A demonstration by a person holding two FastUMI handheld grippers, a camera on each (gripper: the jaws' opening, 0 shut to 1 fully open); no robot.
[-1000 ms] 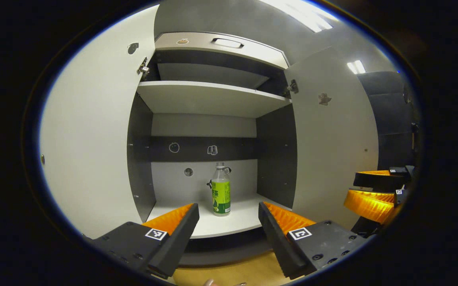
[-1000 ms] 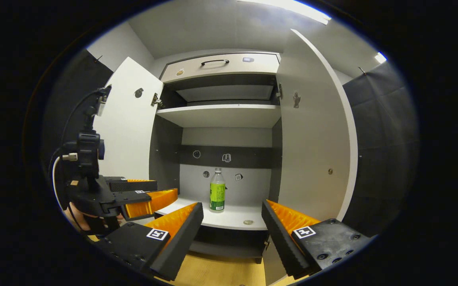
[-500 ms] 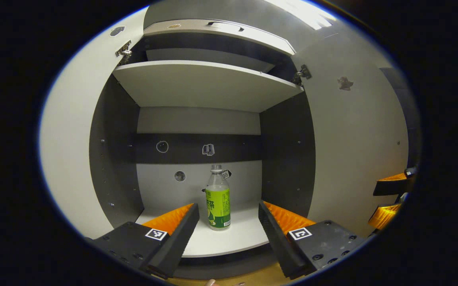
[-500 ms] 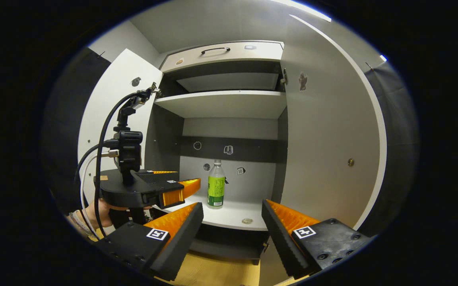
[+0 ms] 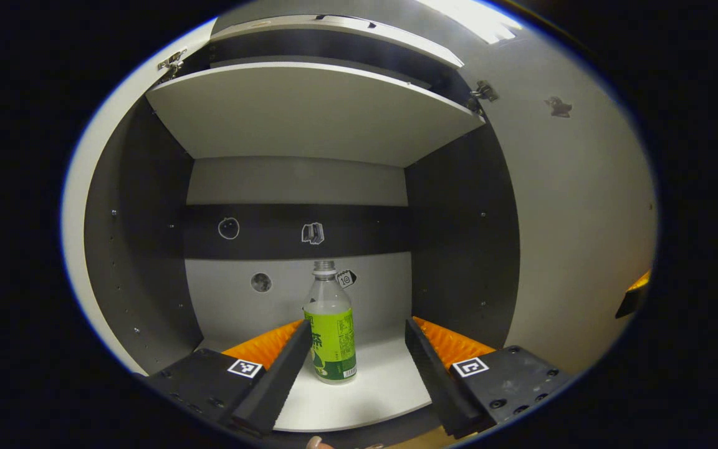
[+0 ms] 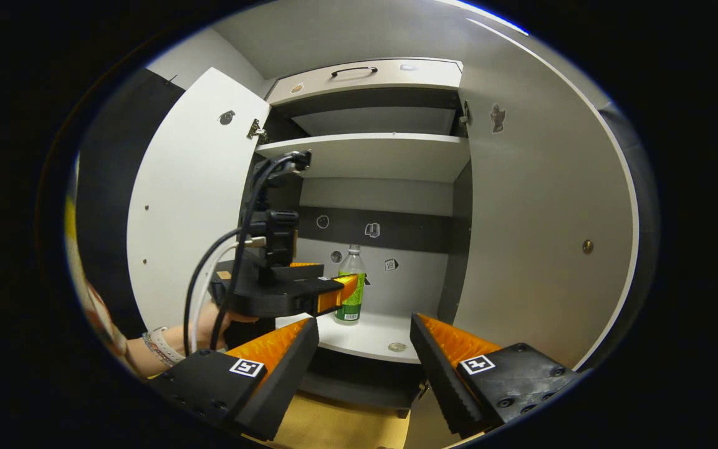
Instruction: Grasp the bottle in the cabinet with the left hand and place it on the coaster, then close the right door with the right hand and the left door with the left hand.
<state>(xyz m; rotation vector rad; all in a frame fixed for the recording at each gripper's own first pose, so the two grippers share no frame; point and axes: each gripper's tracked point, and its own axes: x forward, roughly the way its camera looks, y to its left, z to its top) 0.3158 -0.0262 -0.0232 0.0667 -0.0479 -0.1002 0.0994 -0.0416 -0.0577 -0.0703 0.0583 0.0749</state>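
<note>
A clear bottle (image 5: 331,330) with a green label stands upright on the cabinet's lower shelf (image 5: 371,393). My left gripper (image 5: 357,324) is open inside the cabinet, its fingers on either side of the bottle, which is closer to the left finger. In the right gripper view the left gripper (image 6: 334,293) reaches the bottle (image 6: 353,302), held by a hand (image 6: 209,321). My right gripper (image 6: 364,324) is open and holds nothing, in front of the cabinet. Both doors are open: the left door (image 6: 191,206) and the right door (image 6: 533,218).
A small round disc (image 6: 397,347) lies near the shelf's front edge. An upper shelf (image 5: 309,112) spans the cabinet, with a drawer with a handle (image 6: 359,75) above it. Wooden floor (image 6: 334,430) lies below.
My left gripper has moved forward into the cabinet until the bottle stands between its open fingers. The right gripper has stayed outside, shifting only slightly.
</note>
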